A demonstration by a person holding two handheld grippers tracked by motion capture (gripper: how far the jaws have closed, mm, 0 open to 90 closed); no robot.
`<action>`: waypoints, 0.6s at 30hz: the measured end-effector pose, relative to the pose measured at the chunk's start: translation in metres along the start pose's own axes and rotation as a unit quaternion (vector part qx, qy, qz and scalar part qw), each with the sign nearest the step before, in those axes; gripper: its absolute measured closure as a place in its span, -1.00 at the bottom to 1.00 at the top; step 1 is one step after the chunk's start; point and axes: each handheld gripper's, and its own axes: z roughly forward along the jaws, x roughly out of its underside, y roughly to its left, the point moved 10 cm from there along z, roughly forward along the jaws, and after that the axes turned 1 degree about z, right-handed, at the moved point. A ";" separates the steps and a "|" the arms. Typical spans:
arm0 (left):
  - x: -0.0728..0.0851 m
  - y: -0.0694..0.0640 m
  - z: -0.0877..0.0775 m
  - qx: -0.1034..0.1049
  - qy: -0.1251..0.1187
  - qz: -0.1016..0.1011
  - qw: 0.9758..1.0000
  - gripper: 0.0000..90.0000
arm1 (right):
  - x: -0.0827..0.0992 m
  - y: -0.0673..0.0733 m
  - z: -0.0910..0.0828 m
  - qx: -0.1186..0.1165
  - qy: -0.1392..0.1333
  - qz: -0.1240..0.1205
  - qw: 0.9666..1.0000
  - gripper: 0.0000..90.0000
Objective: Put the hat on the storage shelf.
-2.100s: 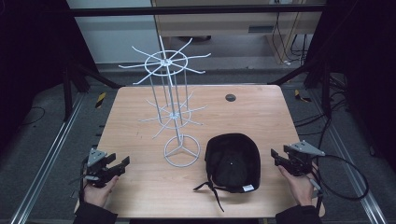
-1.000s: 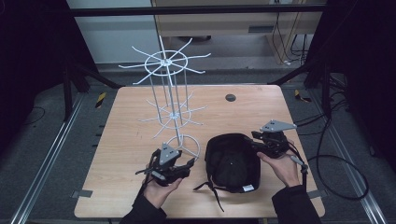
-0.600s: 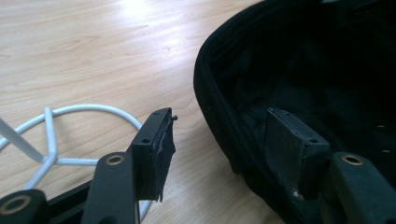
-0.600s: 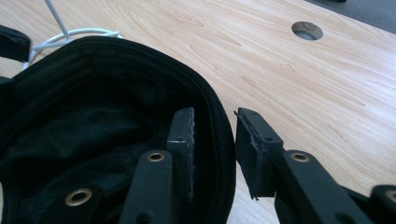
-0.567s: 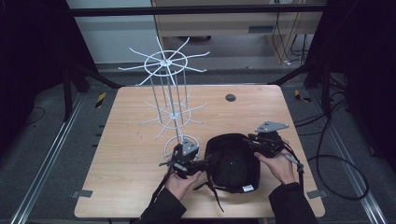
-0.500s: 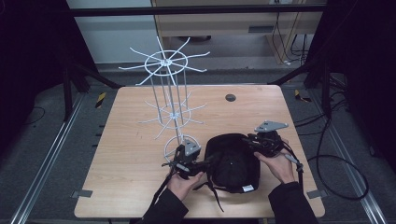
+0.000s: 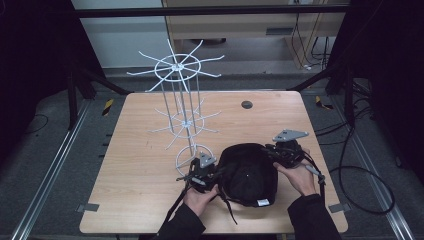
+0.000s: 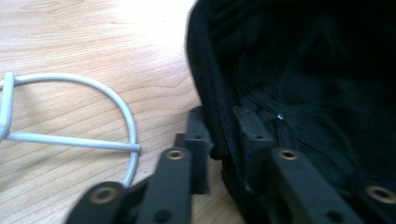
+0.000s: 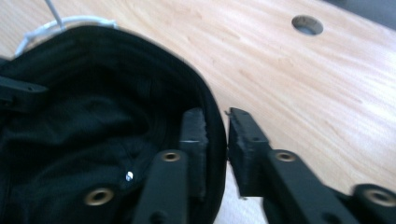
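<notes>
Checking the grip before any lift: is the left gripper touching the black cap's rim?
Touching. The left gripper view shows the left gripper with one jaw on each side of the black cap rim, pressed against it.

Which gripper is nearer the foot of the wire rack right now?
Left. The left gripper sits beside the rack's ring foot, at the cap's near edge. The right gripper is across the cap, at its far edge.

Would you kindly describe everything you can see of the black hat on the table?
The black hat lies upside down near the table's front edge, its dark fabric lining facing up, a strap trailing toward the front and a small white label at its near rim. It sits beside the white wire rack's ring base. The left gripper and right gripper each straddle opposite rims, one jaw inside, one outside.
</notes>
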 end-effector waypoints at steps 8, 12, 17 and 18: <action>-0.016 -0.011 -0.013 -0.001 -0.046 0.015 0.999 0.82 | -0.010 0.001 0.007 -0.009 0.014 -0.020 1.000 0.62; -0.026 -0.015 -0.018 -0.009 -0.061 0.038 0.997 0.82 | -0.011 0.000 0.005 -0.006 0.022 -0.031 0.999 0.74; -0.045 -0.022 -0.024 -0.022 -0.082 0.066 0.994 0.83 | -0.016 -0.002 -0.001 -0.004 0.012 -0.035 0.999 0.83; -0.054 -0.025 -0.027 -0.026 -0.091 0.074 0.993 0.83 | -0.020 -0.004 -0.004 -0.002 -0.010 -0.028 1.000 0.84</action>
